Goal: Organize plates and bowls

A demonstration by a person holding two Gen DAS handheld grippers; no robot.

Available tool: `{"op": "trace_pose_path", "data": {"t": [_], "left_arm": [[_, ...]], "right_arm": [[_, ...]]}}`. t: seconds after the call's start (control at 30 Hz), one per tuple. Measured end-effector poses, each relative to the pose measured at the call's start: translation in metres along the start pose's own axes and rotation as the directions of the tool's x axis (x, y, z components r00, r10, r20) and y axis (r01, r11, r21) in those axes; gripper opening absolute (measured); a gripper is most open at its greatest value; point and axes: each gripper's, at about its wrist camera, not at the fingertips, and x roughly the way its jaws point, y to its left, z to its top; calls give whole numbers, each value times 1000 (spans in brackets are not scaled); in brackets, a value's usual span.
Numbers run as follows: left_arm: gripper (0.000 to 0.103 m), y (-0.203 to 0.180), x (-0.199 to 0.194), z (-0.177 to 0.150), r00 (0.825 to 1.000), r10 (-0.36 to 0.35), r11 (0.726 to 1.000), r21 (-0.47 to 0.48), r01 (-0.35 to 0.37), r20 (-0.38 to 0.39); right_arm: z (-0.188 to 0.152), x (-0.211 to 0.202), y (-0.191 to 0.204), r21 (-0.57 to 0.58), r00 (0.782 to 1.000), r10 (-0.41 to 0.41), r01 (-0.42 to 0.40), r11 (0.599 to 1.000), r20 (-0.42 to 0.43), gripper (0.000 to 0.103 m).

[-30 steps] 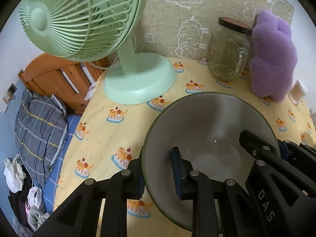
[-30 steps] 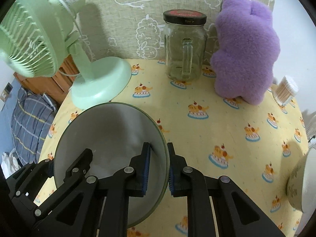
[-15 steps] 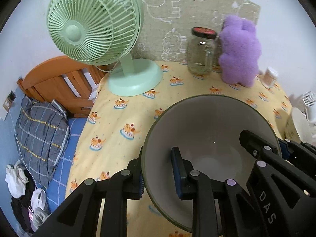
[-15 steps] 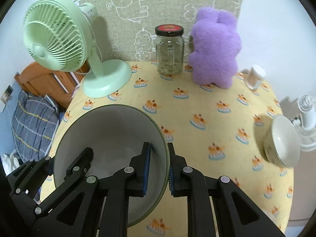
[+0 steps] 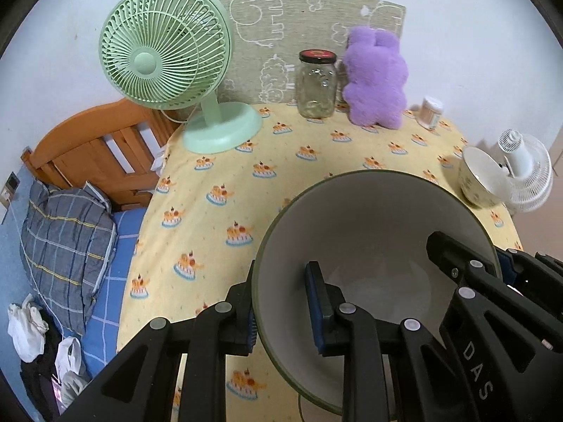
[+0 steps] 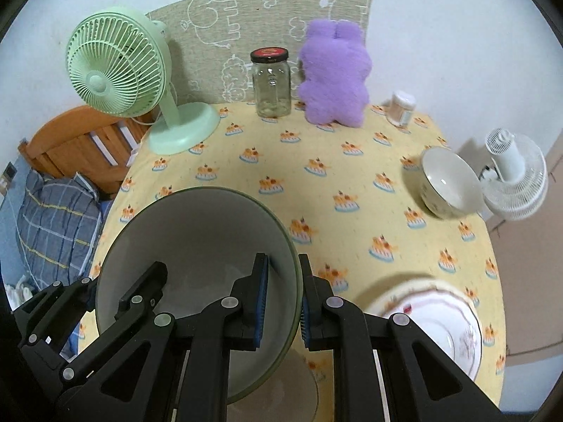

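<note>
Fingers [image 5: 318, 302] of the left gripper [image 5: 281, 302] pinch the grey bowl's [image 5: 380, 232] left rim, nearly closed, its mouth tilted upward above the yellow tablecloth [image 5: 246, 183], while the right gripper [image 6: 281, 292] clamps the opposite rim.

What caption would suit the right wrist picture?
Both grippers carry a big bowl above the table, near a plate.
</note>
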Motion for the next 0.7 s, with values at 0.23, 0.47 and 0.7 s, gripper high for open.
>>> {"op": "trace_pose_path", "data": {"t": [0.23,0.47,0.7], "left_arm": [[22,-10,-6,-34,1000,-17,999,42,18,-23],[22,-16,-3,-60,998,-31,998,47,34,-60],[22,-17,5,-80,996,-25,998,53,30,-89]], "right_arm": [[-39,-8,-8,43,1000,-15,16,999,-21,19],[-67,-6,-13,61,998,-28,31,998,-58,19],[-88,3,-12,64,995,-24,30,998,-94,19]]}}
